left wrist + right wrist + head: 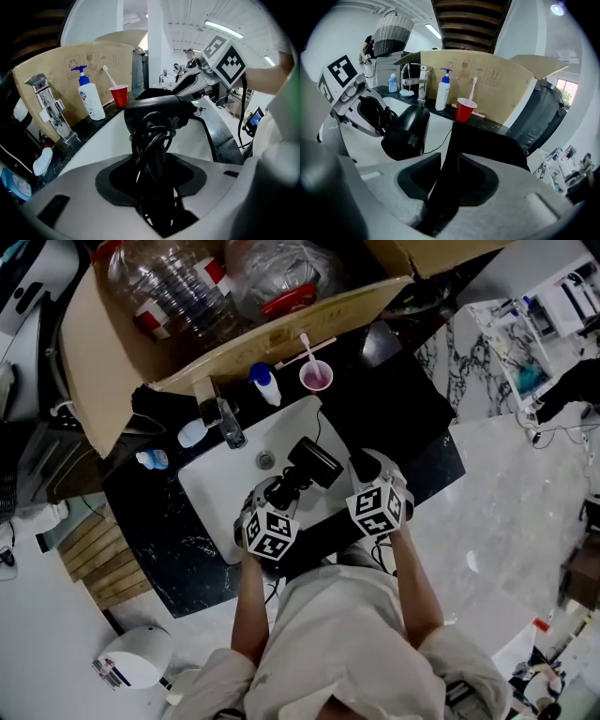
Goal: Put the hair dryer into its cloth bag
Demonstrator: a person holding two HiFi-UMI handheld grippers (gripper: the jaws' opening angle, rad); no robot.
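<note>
Over the white sink (211,493), in the head view, a person holds both grippers close together above the basin. The left gripper (281,495) carries the black hair dryer (314,460), whose body lies over the basin's right part. The right gripper (362,465) is just beside it, over the black marble counter (178,540), with a dark cloth bag (360,463) at its tip. An open cardboard box (112,362) stands behind the sink.

From the left gripper view, the jaws are clamped on the dryer's handle, and the black cord is wound around this handle between the pads. The dryer's body is above the jaws. Behind it, on the counter, stand a chrome faucet (50,112), a white pump bottle (91,98) and a red cup (120,96) with a toothbrush (107,72).

From the right gripper view, the jaws are closed on a fold of the black bag, which rises from between the pads and spreads to the right. The dryer hangs just left of the bag, outside it, with its round end towards the camera. I cannot tell whether the bag's mouth is open.
</note>
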